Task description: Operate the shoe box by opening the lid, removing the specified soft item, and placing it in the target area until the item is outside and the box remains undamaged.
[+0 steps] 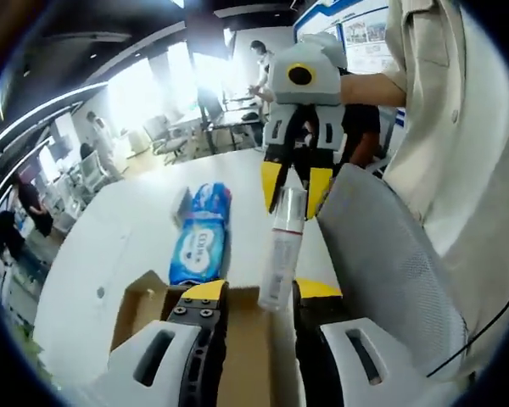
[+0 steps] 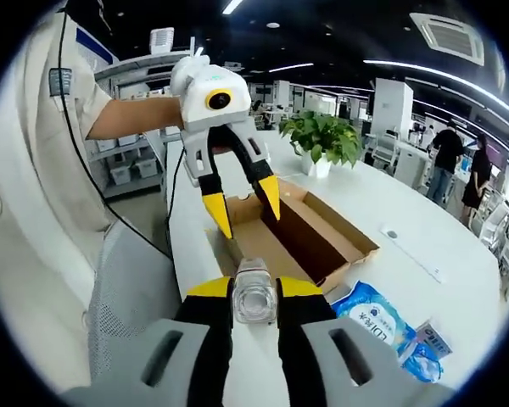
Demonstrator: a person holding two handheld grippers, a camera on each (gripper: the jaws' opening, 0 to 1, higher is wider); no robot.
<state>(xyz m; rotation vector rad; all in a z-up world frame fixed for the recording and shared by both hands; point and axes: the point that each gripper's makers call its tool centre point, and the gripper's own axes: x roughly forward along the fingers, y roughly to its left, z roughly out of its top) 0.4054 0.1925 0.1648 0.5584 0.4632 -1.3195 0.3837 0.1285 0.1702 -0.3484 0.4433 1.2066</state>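
A clear plastic bottle hangs over the table with my right gripper shut on its top end. From the right gripper view the bottle is seen end-on between the shut jaws of my right gripper. My left gripper is open, with the bottle's lower end in the wide gap between its jaws, not pinched. It hovers open over the brown shoe box, which lies open; my left gripper faces the camera there. The blue soft pack of wipes lies on the white table beside the box; the pack is outside it.
A grey mesh chair back stands at the table's edge by a person in a beige shirt. A potted plant stands behind the box. A small packet lies next to the wipes. Other people stand far off in the office.
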